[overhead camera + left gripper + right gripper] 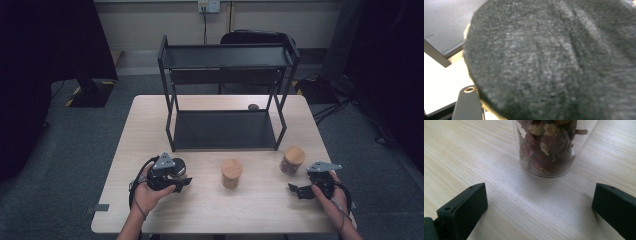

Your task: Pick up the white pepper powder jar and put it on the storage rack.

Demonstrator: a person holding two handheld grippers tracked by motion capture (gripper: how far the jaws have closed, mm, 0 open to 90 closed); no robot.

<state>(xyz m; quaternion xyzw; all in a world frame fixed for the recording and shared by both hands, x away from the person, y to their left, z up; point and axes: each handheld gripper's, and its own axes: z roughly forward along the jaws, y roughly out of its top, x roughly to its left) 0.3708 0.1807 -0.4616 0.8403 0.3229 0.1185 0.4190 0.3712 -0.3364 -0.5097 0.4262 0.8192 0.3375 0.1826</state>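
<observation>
Dark jar (pixel 554 60) in left claw (pixel 184 181), unlabelled

A pale wooden desk (pixel 250 210) with a light grain stands on grey carpet. At its far half sits a black metal two-tier shelf rack (pixel 227 95), its lower shelf resting on the desk top. In front of the rack stand two clear glass jars with round wooden lids: one (pixel 232 173) near the middle, another (pixel 292 160), holding dried reddish pieces, farther right. A small dark object (pixel 253 106) lies behind the rack.
</observation>
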